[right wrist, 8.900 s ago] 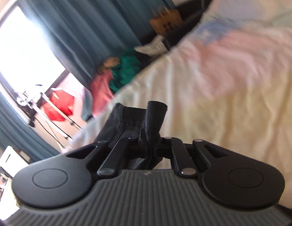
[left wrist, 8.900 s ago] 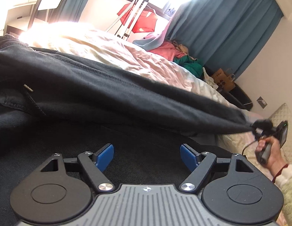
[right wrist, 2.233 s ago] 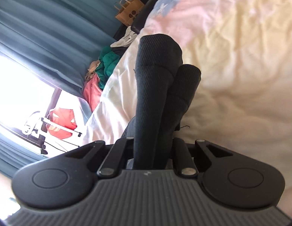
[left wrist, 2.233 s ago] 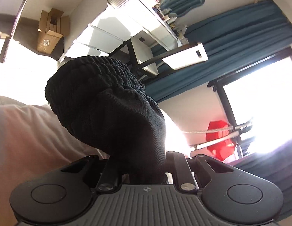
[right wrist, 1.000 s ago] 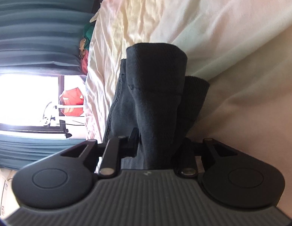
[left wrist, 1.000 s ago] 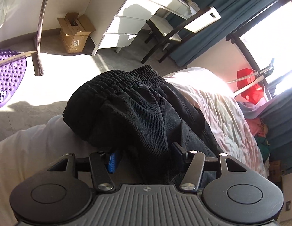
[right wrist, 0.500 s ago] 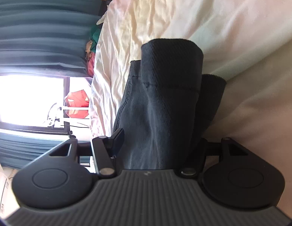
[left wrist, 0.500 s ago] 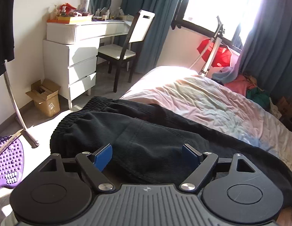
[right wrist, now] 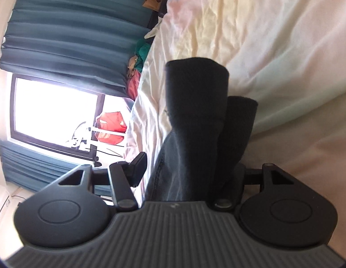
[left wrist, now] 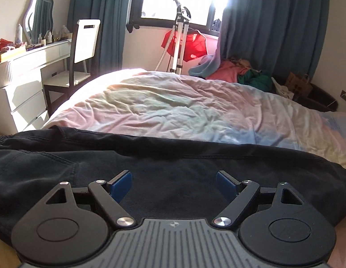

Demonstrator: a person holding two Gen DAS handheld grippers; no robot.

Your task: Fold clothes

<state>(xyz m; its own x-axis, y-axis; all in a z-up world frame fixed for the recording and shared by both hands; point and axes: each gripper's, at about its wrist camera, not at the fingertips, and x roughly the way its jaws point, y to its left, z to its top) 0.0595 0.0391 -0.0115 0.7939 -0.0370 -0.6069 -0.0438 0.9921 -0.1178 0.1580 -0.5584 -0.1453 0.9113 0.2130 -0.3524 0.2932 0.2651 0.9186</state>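
Black trousers (left wrist: 150, 163) lie stretched across the near edge of the bed (left wrist: 184, 107), waistband end at the left. My left gripper (left wrist: 173, 183) hovers just over their middle, open, its blue pads wide apart with only flat cloth below. In the right wrist view, which is rolled sideways, the two ribbed cuffs (right wrist: 195, 84) rest on the pale duvet (right wrist: 273, 33) and run back between my right gripper's (right wrist: 190, 169) jaws. It is open: its left finger (right wrist: 139, 167) stands off the cloth, and the other finger is mostly hidden behind the leg.
A white dresser (left wrist: 19, 84) and a chair (left wrist: 79, 51) stand left of the bed. Beyond the far side are a stand with a red garment (left wrist: 184, 42), a heap of clothes (left wrist: 235, 71), a paper bag (left wrist: 297, 84) and blue curtains (left wrist: 273, 22).
My left gripper let go of the waistband, spread its jaws and swung round to look across the bed. My right gripper's jaws opened off the cuffs while it stayed nearly in place.
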